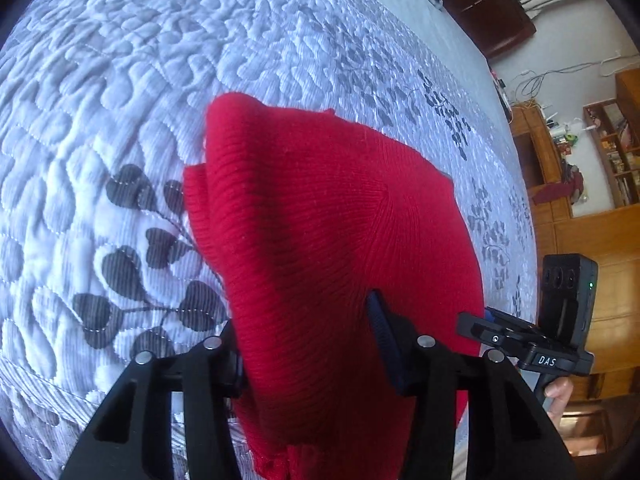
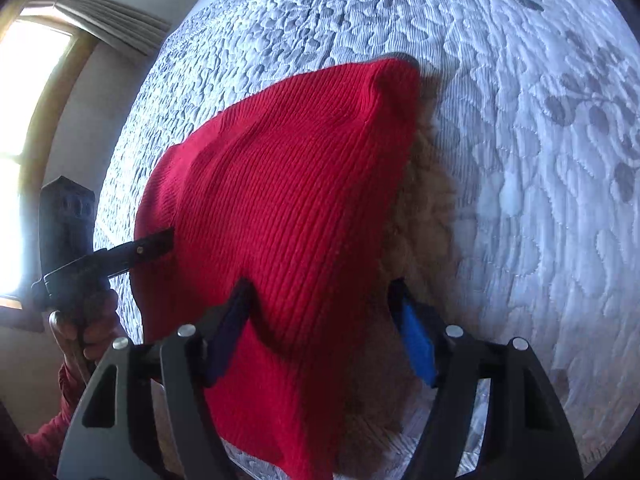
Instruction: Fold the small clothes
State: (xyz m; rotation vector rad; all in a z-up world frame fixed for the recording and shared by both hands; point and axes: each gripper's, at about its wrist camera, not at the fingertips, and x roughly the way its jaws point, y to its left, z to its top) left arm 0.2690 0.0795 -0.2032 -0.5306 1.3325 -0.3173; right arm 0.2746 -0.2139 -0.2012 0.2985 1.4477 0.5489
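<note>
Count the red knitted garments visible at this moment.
1. A single red knit garment hangs between both tongs over the quilted bedspread; the left tongs and right tongs each pinch it. Folds may hide more.

Both views are fisheye, mounted just behind each hand-held gripper, looking forward along its two fingers and down onto the bed [image 1: 120,80].

Left wrist view: very close to the red knit garment [image 1: 328,240], which fills centre and bottom of frame. Own fingers sit along the bottom edge. The right hand-held gripper [image 1: 492,328] shows at lower right; wooden shelves [image 1: 608,148] at right edge.

Right wrist view: equally close, with the same garment [image 2: 288,208] across the centre. The left hand-held gripper [image 2: 160,242] enters at middle left; a window [image 2: 24,128] at left edge.

Shared: garment, quilted bed cover [image 2: 520,160], and each other's gripper.
</note>
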